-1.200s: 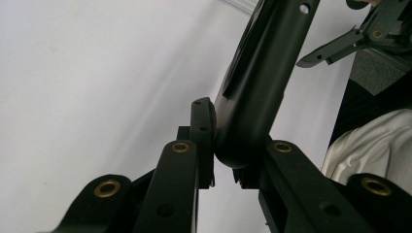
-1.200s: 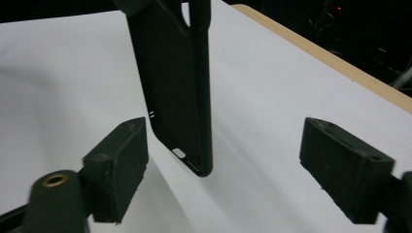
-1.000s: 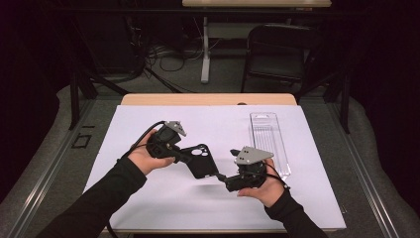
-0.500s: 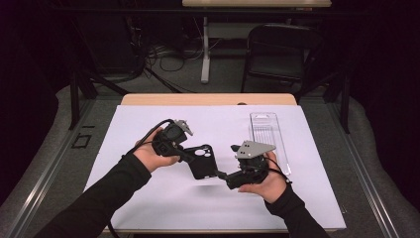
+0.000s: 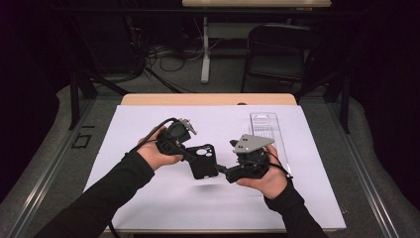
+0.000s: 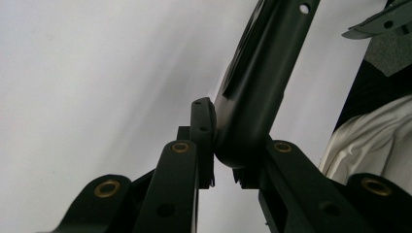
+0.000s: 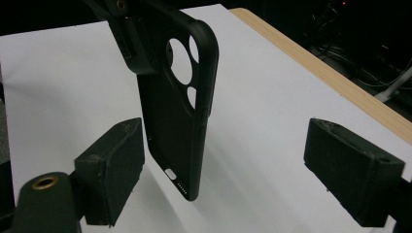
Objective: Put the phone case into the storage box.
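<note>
**Clearly a light, bendy shell, held by one rim**

Seen from the high view first: black phone case (image 5: pixel 204 162) lifted off the white desk (image 5: pixel 148 198), hanging mid-scene between both hands. Left claw (image 5: pixel 187 154) clamped on the case's camera-hole end; right claw (image 5: pixel 227 173) just beside the case's right edge, not gripping. Clear plastic tray (image 5: pixel 267 133) lying far right, well apart.

Next, the left claw view: jaws drawn narrow, pads pinching the case (image 6: pixel 260 92) across its rim at one rounded corner. Thin wall, hollow back, so probably light and somewhat flexible; liable to twist or bow if taken by one edge alone. Matte finish, likely not slippery.

Then the right claw view: jaws standing wide, pads (image 7: pixel 112 170) on either side with nothing pressed between them; case (image 7: pixel 177 116) hanging upright nearer the left pad, lens cut-outs at the top, port slot at the bottom. Best taken across the two long side walls near the lower end, squeezed gently to avoid collapsing the open shell.
</note>
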Available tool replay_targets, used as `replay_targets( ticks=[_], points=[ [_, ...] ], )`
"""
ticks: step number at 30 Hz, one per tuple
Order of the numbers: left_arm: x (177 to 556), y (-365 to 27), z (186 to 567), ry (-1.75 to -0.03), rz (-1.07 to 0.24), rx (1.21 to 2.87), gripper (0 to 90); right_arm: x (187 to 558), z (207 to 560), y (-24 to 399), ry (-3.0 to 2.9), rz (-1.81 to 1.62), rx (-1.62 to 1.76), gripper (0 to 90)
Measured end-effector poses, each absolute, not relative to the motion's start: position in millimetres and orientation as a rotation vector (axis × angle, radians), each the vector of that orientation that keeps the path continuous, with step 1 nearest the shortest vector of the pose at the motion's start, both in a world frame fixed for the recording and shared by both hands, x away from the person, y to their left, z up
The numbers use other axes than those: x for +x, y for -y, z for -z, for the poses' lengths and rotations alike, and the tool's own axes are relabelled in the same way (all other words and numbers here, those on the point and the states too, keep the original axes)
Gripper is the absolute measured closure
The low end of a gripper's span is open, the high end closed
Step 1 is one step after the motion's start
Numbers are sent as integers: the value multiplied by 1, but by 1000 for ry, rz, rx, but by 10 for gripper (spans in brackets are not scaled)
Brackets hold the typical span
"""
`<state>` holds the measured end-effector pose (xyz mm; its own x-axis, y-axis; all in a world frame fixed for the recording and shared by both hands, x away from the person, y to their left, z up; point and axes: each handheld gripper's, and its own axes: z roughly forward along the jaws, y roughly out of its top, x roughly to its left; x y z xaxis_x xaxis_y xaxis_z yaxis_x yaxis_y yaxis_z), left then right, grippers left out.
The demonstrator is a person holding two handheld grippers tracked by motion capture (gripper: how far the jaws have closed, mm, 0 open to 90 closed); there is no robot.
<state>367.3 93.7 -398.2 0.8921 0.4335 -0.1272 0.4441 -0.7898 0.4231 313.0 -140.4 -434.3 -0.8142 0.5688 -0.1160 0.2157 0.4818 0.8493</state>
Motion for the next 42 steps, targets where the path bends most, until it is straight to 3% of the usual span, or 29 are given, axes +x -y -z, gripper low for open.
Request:
replay_targets(
  ticks=[9,20,42],
  points=[
    [368,-88,399,-647,37,2623,813,312,429,139,-2328,-1251,639,212],
    [367,-81,401,-642,40,2635,813,309,431,143,-2324,-1237,625,365],
    [365,-68,408,-631,65,2664,813,303,432,139,-2337,-1195,598,488]
  ],
)
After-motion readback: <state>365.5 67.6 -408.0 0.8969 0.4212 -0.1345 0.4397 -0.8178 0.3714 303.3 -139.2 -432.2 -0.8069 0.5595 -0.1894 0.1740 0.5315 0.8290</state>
